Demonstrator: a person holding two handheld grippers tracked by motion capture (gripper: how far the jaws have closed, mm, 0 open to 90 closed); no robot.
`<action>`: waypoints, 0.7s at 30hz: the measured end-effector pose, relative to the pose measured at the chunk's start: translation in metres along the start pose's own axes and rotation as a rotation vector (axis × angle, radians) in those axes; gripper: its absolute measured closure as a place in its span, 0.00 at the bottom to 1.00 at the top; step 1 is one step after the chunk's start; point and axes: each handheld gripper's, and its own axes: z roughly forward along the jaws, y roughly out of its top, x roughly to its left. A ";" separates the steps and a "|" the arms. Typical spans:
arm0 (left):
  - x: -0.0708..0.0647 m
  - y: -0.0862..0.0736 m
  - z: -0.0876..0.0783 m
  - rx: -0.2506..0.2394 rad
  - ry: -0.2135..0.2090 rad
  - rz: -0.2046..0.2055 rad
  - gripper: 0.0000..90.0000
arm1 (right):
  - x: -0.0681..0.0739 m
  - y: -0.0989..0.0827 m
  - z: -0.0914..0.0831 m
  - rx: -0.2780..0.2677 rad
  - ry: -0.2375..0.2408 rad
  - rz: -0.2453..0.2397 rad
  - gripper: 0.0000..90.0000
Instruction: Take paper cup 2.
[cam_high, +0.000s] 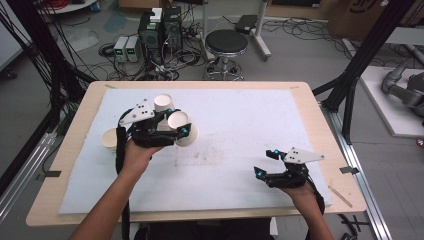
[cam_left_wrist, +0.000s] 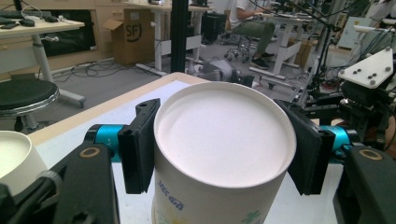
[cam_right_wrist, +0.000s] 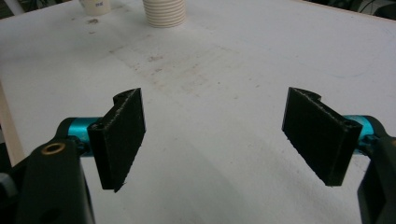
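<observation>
Cup (cam_left_wrist: 224, 140) base between left-gripper (cam_left_wrist: 224, 149) pads

Held paper cup (cam_left_wrist: 223, 154): bottom cut off by the left gripper view's lower edge, print on its side too partial to read. Second cup (cam_left_wrist: 14, 158) clipped at that view's left edge. In the right gripper view, two cups (cam_right_wrist: 163, 11) at the far end of the surface (cam_right_wrist: 261, 51) lose their tops to the upper edge. In the high view the left gripper (cam_high: 176, 131) hides part of the held cup.
</observation>
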 end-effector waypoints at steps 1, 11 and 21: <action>0.000 -0.001 0.000 0.001 -0.001 -0.007 0.39 | 0.001 0.001 0.001 0.003 0.007 -0.004 0.24; 0.001 -0.008 0.002 0.006 -0.016 -0.011 0.39 | 0.004 0.004 0.002 -0.011 0.021 -0.001 0.24; -0.003 -0.012 0.005 0.014 -0.030 -0.006 0.39 | 0.007 0.006 0.003 -0.010 0.036 -0.022 0.22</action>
